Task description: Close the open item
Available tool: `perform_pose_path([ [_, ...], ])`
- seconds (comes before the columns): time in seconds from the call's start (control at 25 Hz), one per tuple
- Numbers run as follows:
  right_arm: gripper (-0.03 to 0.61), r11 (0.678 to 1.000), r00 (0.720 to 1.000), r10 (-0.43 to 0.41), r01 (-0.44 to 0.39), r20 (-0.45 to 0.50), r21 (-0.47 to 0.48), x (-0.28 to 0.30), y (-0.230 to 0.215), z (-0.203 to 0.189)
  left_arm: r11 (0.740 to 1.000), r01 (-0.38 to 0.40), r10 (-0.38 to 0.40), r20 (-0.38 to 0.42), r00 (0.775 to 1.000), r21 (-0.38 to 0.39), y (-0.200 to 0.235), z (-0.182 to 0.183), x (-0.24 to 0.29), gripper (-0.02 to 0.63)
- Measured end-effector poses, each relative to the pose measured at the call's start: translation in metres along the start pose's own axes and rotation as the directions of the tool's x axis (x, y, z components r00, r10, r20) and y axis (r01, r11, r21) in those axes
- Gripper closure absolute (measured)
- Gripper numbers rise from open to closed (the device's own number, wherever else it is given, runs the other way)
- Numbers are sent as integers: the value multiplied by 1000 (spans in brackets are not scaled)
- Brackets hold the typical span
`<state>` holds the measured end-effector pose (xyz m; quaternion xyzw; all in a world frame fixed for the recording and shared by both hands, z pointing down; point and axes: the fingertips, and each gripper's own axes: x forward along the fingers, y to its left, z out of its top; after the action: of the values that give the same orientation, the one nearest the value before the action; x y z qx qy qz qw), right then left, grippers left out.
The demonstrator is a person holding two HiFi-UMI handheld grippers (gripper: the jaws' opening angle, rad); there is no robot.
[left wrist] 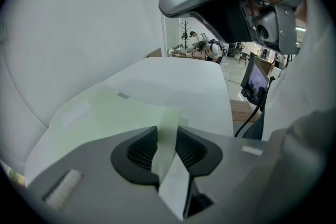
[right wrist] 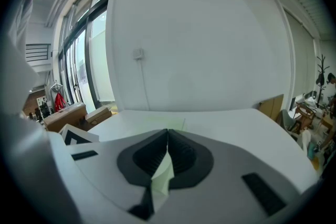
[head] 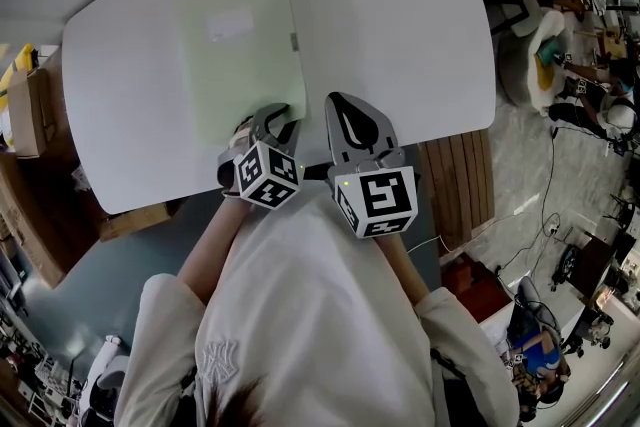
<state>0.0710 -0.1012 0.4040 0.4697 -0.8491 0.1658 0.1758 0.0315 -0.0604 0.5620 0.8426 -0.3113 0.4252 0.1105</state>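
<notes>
Pale green folder (head: 240, 55) lies flat on the white table (head: 400, 15), ahead of both sets of fingertips; its near corner curls up between the left gripper (left wrist: 167, 138) jaws, which stand slightly apart, pads not pressing it; right gripper (right wrist: 167, 136) jaws meet at the tips, pinching a pale green flap of the folder just behind them.

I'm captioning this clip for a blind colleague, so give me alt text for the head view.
From above, a person holds two tools at the near edge of a white table, both at the near right corner of a pale green folder lying flat on it: the left tool on the corner, the right tool just beside it.
</notes>
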Motion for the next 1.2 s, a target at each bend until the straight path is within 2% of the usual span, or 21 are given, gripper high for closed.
perform_pose_path([
  [1.2, 569, 1000, 1000, -9, 9, 6, 6, -1, 3, 2, 998, 53, -53, 8, 999, -14, -5, -1, -1, 476],
])
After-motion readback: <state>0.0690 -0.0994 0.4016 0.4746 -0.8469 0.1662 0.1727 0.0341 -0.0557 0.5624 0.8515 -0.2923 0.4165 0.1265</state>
